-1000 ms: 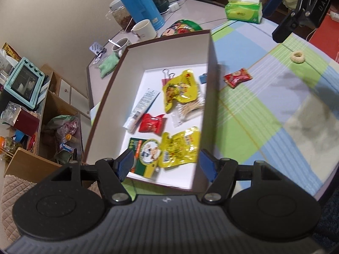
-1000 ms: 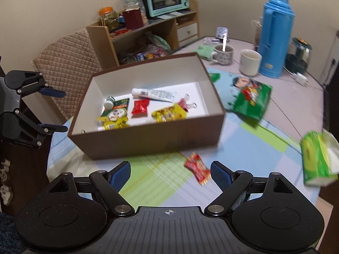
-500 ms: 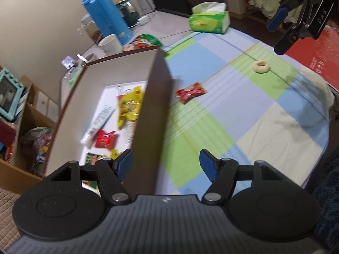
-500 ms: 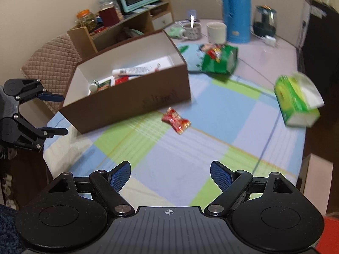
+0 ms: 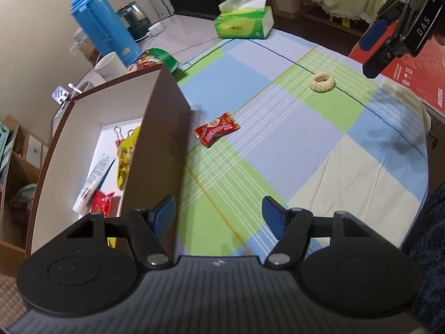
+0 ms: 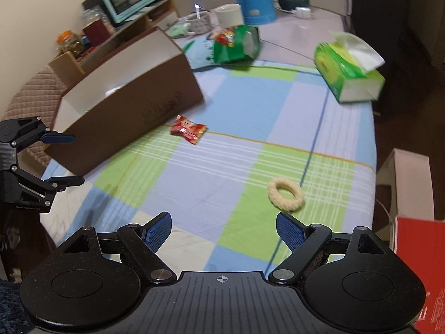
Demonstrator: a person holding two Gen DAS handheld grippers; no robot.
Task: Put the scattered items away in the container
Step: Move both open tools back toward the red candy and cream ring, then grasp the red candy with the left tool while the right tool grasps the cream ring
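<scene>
- Left wrist view: the left tongs (image 5: 218, 213) stand wide and hold nothing, above the near corner of the brown box (image 5: 164, 128); their left finger sits over the box wall, the right over the checked cloth of the surface (image 5: 347, 167); that spread would suit dropping onto a loose item.
- In the box lie a yellow packet (image 5: 126, 153), a white tube (image 5: 94, 178), a small red packet (image 5: 101, 204) and binder clips (image 5: 119, 135), so part of the clutter already rests where the task wants it.
- A red candy wrapper (image 5: 217, 129) lies on the cloth just beside the box's outer wall, flat and easy to pinch; a cream ring (image 5: 321, 81) lies well apart, near the far edge.
- The right tongs (image 5: 395, 36) hang in the air beyond the ring.
- Right wrist view: the right tongs (image 6: 222, 229) gape wide and empty, aimed at the cloth with the cream ring (image 6: 286, 194) near their right finger, likely the piece they are placed for.
- The red candy wrapper (image 6: 189, 129) lies farther off by the brown box (image 6: 130, 111); the left tongs (image 6: 62, 158), spread, hover at the box's end.
</scene>
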